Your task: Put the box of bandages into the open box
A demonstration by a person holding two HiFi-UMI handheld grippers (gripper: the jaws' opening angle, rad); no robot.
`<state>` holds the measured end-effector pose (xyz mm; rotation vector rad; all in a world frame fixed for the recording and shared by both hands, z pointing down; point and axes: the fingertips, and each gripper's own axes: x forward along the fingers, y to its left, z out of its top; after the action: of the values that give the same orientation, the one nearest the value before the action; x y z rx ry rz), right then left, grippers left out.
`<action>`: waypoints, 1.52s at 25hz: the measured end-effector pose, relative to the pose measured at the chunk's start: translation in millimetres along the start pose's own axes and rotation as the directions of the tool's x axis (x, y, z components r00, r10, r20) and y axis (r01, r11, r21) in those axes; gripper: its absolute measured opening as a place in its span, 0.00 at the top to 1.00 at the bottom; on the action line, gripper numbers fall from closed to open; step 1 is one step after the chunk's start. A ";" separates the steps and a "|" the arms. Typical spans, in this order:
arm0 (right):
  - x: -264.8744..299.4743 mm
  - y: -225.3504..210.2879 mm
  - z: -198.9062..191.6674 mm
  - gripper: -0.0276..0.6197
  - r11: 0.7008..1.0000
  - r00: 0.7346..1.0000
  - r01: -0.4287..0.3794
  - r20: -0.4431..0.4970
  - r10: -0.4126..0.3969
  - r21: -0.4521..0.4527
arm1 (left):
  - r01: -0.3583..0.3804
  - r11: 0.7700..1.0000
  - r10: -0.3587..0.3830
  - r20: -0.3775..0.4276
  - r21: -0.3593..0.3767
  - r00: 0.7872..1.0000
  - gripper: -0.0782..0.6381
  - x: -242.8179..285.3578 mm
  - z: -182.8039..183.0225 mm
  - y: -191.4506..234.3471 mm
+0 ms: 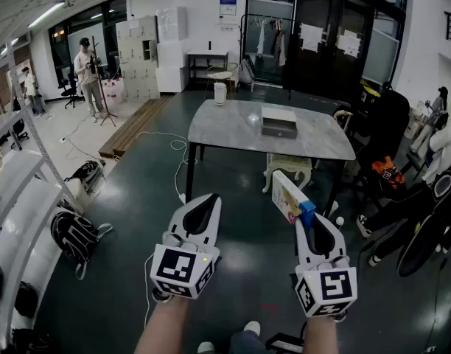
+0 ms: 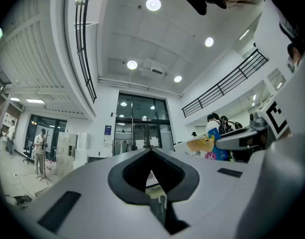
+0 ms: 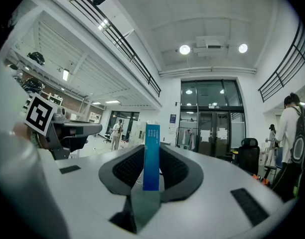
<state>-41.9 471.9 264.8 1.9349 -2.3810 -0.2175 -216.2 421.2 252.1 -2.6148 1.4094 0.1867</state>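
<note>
Box of bandages point(image 1: 288, 195): prob. light, thin card, crushable, so grip flat faces w/ gentle squeeze. It stands upright, clamped in right gripper point(image 1: 306, 214). Left gripper point(image 1: 208, 200): jaws together, empty. Open box point(image 1: 278, 122) is well ahead on table point(image 1: 225, 127).

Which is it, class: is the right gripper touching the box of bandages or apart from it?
Touching. The right gripper view shows the box of bandages upright between the jaws of the right gripper, both pads pressed against its sides.
</note>
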 end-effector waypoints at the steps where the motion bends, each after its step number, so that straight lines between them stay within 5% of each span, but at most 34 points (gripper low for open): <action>1: -0.6 -1.9 -3.1 0.79 1.000 1.000 0.010 -0.002 -0.010 -0.005 | -0.010 1.000 0.010 -0.006 -0.003 1.000 0.87 -3.2 -4.2 7.8; 11: -19.6 -117.5 -14.6 0.79 0.994 0.994 0.109 -0.010 -0.109 0.008 | -0.078 0.997 0.078 -0.002 -0.010 0.997 0.87 39.9 -4.8 -11.9; 18: -3.3 -169.9 -19.8 0.79 0.996 0.996 0.086 -0.008 -0.087 -0.012 | -0.094 0.995 0.094 0.010 -0.014 0.995 0.87 85.4 -13.0 -40.0; 30: 25.9 -203.3 -36.4 0.79 0.998 0.998 0.058 -0.014 -0.058 0.001 | -0.107 0.994 0.106 -0.017 -0.023 0.994 0.87 129.1 -32.8 -49.2; 38: 81.9 -217.3 -54.7 0.79 0.997 0.997 0.071 -0.029 -0.071 0.023 | -0.144 0.989 0.143 -0.034 -0.036 0.989 0.87 166.6 -58.1 -1.8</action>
<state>159.2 344.9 283.0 2.0216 -2.3109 -0.1650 -121.7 274.5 277.9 -2.5571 1.6209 0.1934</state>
